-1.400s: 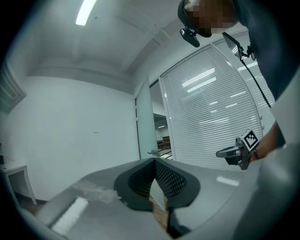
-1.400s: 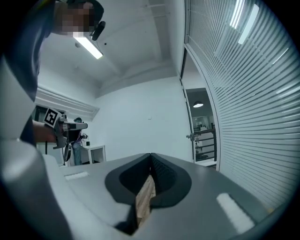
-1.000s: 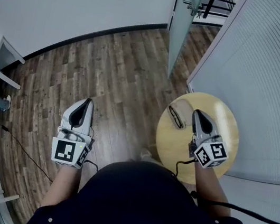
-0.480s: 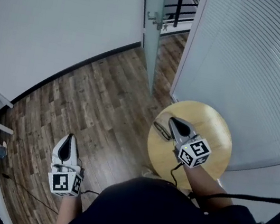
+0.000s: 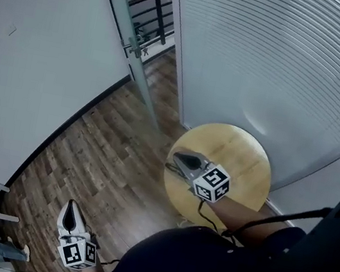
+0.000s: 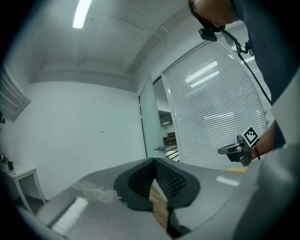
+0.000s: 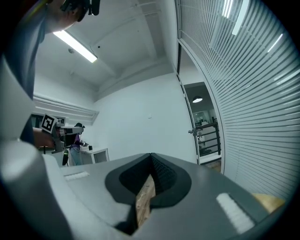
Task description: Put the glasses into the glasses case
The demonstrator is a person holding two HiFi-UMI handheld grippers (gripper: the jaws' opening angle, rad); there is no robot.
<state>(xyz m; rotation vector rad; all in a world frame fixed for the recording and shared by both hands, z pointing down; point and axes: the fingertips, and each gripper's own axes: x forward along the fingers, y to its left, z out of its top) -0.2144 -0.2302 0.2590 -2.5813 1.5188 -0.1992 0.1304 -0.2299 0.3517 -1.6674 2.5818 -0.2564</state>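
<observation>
- Right hand-held gripper point(image 5: 177, 159): jaws together, empty, above the table's point(image 5: 245, 153) left edge.
- Left hand-held gripper point(image 5: 70, 209): jaws together, empty, over the floor point(image 5: 108, 154).
- Glasses and case: not discernible, perhaps hidden beneath the right one; progress undecidable.

No legible text or numbers

Table point(image 5: 251, 154) (beside blinds point(image 5: 286, 68)) under right gripper point(image 5: 179, 158)

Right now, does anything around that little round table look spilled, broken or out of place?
Nothing stands out. The round wooden table stands level, no spill showing; the right gripper hovers over its edge, jaws shut and empty; the left gripper hangs shut over the plank floor.
</observation>
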